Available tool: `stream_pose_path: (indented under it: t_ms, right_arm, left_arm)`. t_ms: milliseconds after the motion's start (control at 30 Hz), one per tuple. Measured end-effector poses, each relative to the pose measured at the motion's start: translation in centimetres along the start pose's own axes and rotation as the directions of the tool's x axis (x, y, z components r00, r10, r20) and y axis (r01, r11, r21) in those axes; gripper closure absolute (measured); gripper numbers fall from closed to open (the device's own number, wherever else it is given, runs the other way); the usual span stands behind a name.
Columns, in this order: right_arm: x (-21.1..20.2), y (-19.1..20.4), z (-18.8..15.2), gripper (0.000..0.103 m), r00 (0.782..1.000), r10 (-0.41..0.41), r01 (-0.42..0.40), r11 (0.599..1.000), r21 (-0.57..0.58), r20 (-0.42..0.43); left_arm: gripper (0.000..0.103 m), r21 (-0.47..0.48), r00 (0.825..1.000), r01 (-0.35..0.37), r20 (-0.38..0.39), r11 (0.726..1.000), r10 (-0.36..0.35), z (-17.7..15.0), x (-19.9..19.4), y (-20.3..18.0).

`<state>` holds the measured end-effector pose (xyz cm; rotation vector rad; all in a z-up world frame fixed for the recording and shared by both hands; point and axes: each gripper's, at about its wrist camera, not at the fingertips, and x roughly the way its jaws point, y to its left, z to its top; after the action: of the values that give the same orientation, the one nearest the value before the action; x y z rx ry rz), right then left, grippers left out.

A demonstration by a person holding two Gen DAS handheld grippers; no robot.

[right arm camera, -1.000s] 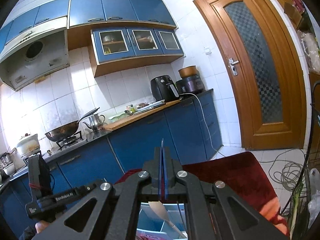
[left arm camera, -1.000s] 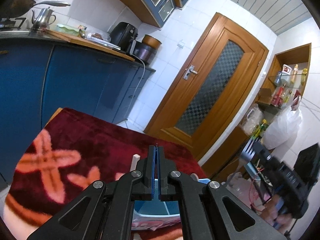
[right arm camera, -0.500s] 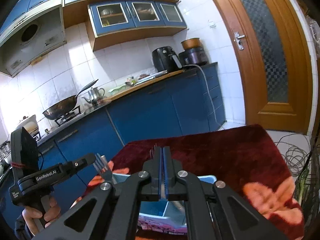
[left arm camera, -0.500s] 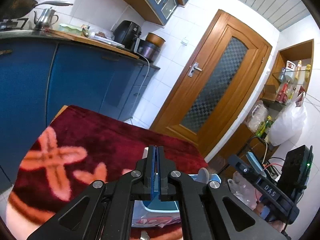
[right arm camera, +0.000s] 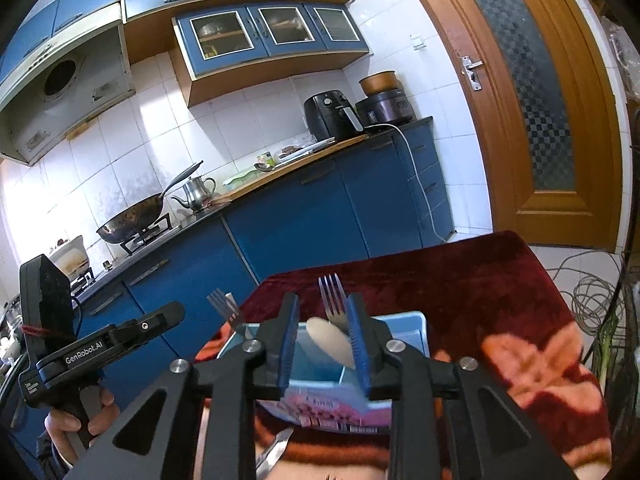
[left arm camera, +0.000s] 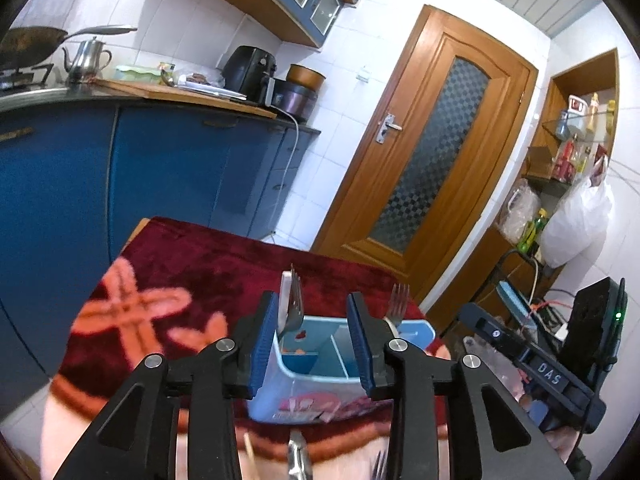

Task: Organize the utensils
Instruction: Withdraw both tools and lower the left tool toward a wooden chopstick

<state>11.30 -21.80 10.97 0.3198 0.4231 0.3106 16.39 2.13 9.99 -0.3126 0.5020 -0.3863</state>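
A light blue divided utensil holder [left arm camera: 316, 384] stands on the red patterned cloth [left arm camera: 192, 280]; it also shows in the right wrist view [right arm camera: 404, 320]. My left gripper [left arm camera: 312, 344] is open just above and before it, a fork [left arm camera: 295, 300] and a white handle standing in the holder's left compartment between my fingers. A second fork [left arm camera: 398, 300] stands at the right. My right gripper [right arm camera: 324, 344] is open over the holder, a fork [right arm camera: 334, 296] and a white spoon [right arm camera: 330, 340] between its fingers. Another fork [right arm camera: 224, 306] stands at the holder's left.
Loose utensils lie on the cloth in front of the holder [left arm camera: 298, 456], [right arm camera: 276, 448]. Blue kitchen cabinets [left arm camera: 160, 168] stand behind the table, a wooden door [left arm camera: 432, 152] to the right. The right gripper's body [left arm camera: 560, 376] is at the right of the left view.
Both grippers were shut one second ago and have opened. Both have come down toward the holder, and forks now stand in it.
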Motion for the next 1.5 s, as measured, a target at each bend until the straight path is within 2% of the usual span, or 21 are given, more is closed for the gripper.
stream_pose_path:
  t_ms: [233, 600, 1167, 1500]
  right_arm:
    - [-2.5, 0.5, -1.7, 0.059, 0.999, -0.027, 0.027, 1.000, -0.003, -0.036]
    - [-3.8, -0.1, -5.3, 0.051, 0.985, -0.078, 0.080, 0.997, 0.005, -0.154]
    - [-3.1, -2.4, -9.6, 0.043, 0.953, -0.113, 0.129, 0.991, 0.040, -0.280]
    - [-2.0, -4.1, -11.0, 0.041, 0.930, -0.156, 0.184, 0.982, 0.053, -0.332]
  left_arm:
    - [0.058, 0.051, 0.997, -0.069, -0.041, 0.996, 0.071, -1.3, -2.3, -0.4]
    - [0.052, 0.062, 0.981, -0.116, -0.146, 0.991, 0.124, -4.6, -3.4, -0.1]
    - [0.050, 0.078, 0.928, -0.183, -0.314, 0.980, 0.198, -8.7, -0.4, 1.3]
    - [0.050, 0.114, 0.898, -0.199, -0.377, 0.973, 0.227, -10.2, 2.2, 1.4]
